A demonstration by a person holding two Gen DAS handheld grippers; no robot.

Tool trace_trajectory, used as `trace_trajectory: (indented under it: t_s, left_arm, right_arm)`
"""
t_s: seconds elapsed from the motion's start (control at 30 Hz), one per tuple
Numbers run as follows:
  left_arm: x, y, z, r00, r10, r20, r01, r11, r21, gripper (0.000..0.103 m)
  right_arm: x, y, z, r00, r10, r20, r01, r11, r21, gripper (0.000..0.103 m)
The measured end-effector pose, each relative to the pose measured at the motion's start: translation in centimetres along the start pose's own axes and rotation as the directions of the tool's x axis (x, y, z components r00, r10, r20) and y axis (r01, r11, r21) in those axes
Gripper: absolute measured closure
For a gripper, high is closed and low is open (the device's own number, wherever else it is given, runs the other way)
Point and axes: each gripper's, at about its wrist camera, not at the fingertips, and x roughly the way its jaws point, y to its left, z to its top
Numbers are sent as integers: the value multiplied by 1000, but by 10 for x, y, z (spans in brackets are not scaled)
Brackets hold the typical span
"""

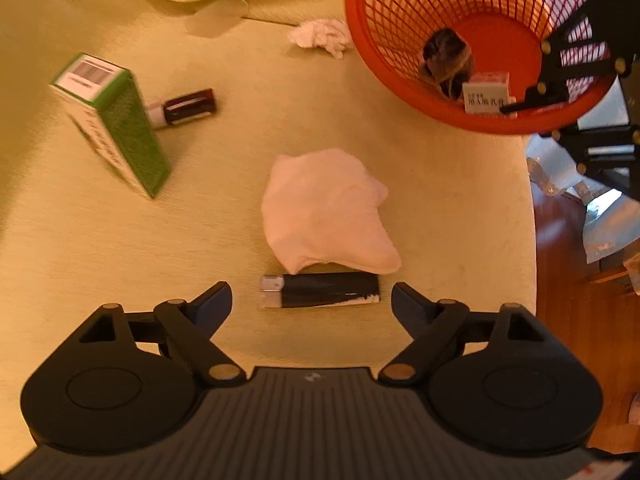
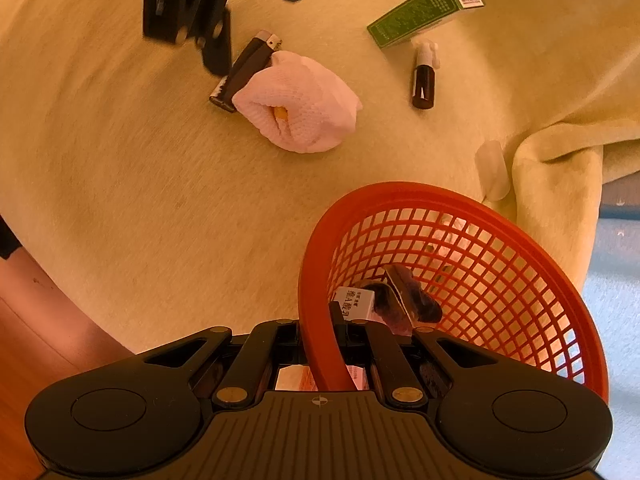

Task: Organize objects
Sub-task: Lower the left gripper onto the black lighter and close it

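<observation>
Lighter (image 1: 320, 290), black, lies on the cloth-covered bench (image 1: 120, 248) touching a pink cloth bundle (image 1: 326, 212), between the spread fingers of the left hand-held gripper (image 1: 312, 300). Right hand-held gripper (image 2: 326, 334) is clenched on the red basket (image 2: 520, 240) rim; a white box (image 2: 354, 302) sits inside.

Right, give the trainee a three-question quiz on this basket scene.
1. True or false: the left gripper is open above the black lighter.
2. What does the right gripper clamp? A) green box B) red basket rim C) pink cloth
3. Fill in: the brown spray bottle lies beside the ____ box.

Key: 1 true; 2 B, the red basket; 3 green.
</observation>
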Motion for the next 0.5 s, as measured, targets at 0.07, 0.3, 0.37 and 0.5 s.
trace_trajectory:
  t_s: [0.07, 0.3, 0.37, 0.5]
  left_arm:
    - [7, -3, 0, 1000, 9, 2, -9, 1000, -7, 17]
    - [33, -10, -3, 999, 35, -33, -35, 999, -19, 17]
    - [36, -10, -4, 999, 41, -34, -41, 999, -16, 17]
    - [38, -8, -6, 998, 51, -27, -52, 998, -24, 18]
  right_arm:
    - [0, -1, 0, 1000, 1, 0, -1, 1000, 3, 101]
    - [0, -2, -2, 1000, 0, 7, 0, 1000, 5, 101]
    - [0, -1, -2, 1000, 0, 9, 0, 1000, 6, 101]
    - [2, -1, -3, 1000, 4, 9, -4, 1000, 9, 101]
